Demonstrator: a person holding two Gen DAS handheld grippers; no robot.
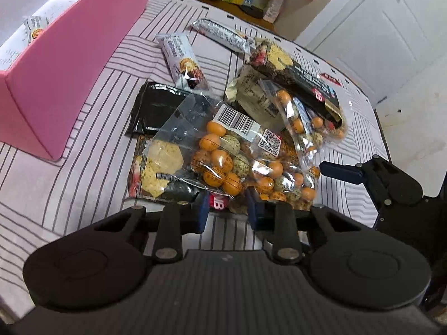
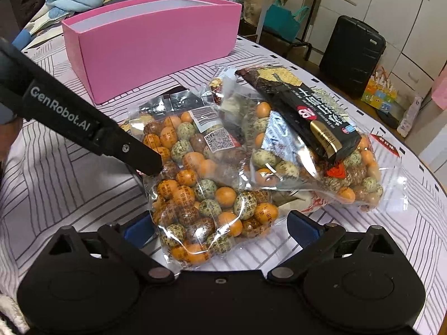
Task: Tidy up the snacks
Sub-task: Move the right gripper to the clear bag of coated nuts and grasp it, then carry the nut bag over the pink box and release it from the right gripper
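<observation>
A pile of snacks lies on the striped tablecloth. A clear bag of orange and speckled balls (image 1: 232,156) (image 2: 206,195) lies nearest. A second such bag (image 1: 301,117) (image 2: 315,167) lies beside it under a black cracker pack (image 1: 301,78) (image 2: 307,111). Another cracker pack (image 1: 159,167) lies under the near bag. My left gripper (image 1: 227,209) is open, its fingers low at the near bag's edge. My right gripper (image 2: 220,229) is open, its blue pads on either side of the near bag's end. The pink box (image 1: 64,64) (image 2: 156,39) holds one bar (image 1: 35,26).
Two white wrapped bars (image 1: 181,58) (image 1: 223,35) and a black pouch (image 1: 156,106) lie behind the pile. The left gripper's arm (image 2: 83,125) crosses the right wrist view. The right gripper's finger (image 1: 343,171) shows at the left view's right. A black suitcase (image 2: 352,55) stands beyond the table.
</observation>
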